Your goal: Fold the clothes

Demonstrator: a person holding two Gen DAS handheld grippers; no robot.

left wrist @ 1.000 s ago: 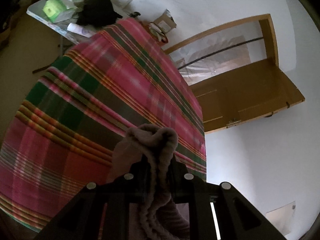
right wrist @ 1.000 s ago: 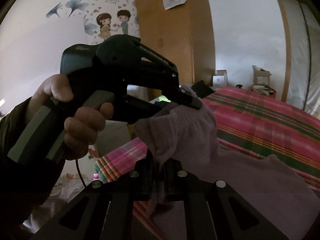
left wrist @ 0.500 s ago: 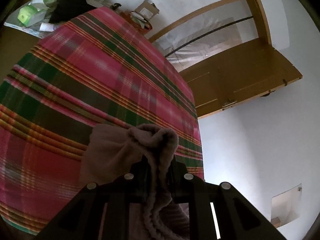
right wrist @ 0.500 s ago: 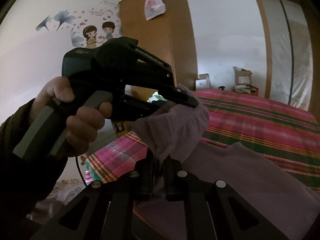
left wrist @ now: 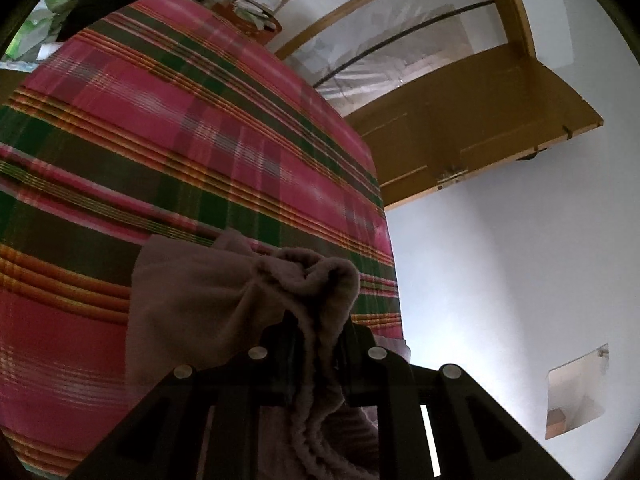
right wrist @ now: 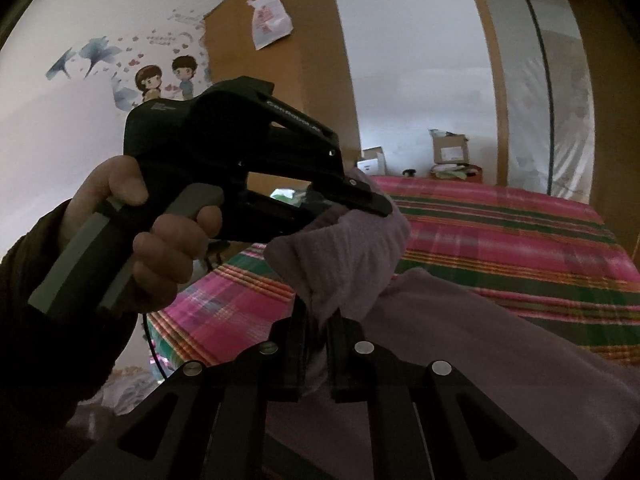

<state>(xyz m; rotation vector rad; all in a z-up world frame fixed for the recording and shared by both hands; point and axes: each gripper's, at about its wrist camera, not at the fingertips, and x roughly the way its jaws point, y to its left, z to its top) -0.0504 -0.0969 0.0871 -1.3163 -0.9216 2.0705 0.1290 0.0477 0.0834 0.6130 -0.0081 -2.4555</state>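
Observation:
A pale mauve garment (right wrist: 460, 344) is held up over the bed with the pink and green plaid cover (right wrist: 500, 236). My right gripper (right wrist: 318, 320) is shut on a bunched edge of it, and the rest of the cloth drapes down to the right. In the left wrist view my left gripper (left wrist: 320, 320) is shut on a ribbed edge of the same garment (left wrist: 200, 304), which hangs to the left above the plaid cover (left wrist: 180, 140). From the right wrist view, the left gripper (right wrist: 368, 204) is just above the right one, held by a hand (right wrist: 160, 256).
A wooden wardrobe (right wrist: 288, 80) with a plastic bag (right wrist: 268, 20) stands behind the bed. Cardboard boxes (right wrist: 448, 152) sit at the far side. An open wooden door (left wrist: 480, 128) and a sliding glass door (right wrist: 540, 100) lie past the bed. A cluttered table (left wrist: 36, 36) is at the far left.
Both grippers have stayed shut on the garment. The left wrist view has swung, so more of the cloth shows spread to the left over the bed.

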